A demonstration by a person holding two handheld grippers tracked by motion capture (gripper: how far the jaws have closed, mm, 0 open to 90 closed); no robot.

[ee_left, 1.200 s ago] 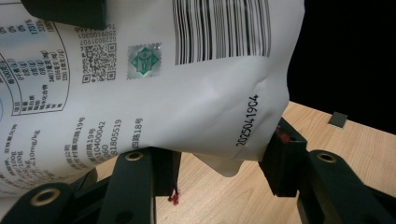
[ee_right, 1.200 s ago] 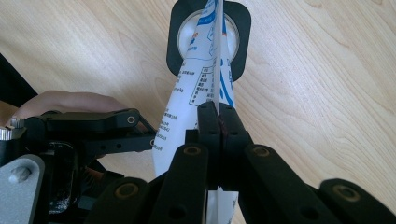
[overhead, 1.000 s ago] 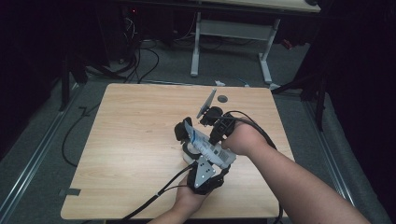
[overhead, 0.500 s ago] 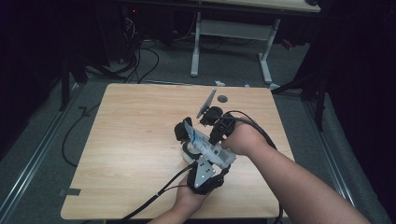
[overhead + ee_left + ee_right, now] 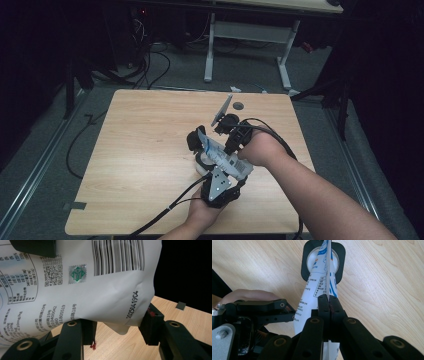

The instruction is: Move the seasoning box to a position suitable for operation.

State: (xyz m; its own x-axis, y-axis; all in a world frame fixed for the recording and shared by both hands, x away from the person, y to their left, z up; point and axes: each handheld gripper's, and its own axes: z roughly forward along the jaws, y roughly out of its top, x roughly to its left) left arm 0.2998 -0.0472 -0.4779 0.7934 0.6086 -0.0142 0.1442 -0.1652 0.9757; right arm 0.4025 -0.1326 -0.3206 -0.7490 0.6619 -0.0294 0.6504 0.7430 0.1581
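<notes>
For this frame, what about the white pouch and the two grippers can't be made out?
- High view: the white pouch has print too small to read, and the grippers cover part of it.
- Left gripper view: the pouch's label is cut off by the top and left edges; whether the left gripper pinches it is unclear.
- Right gripper view: the right gripper hides the pouch's lower end.

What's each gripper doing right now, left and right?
Left gripper: jaws on either side of the white pouch, contact unclear.
Right gripper: shut on the pouch's edge.
</notes>
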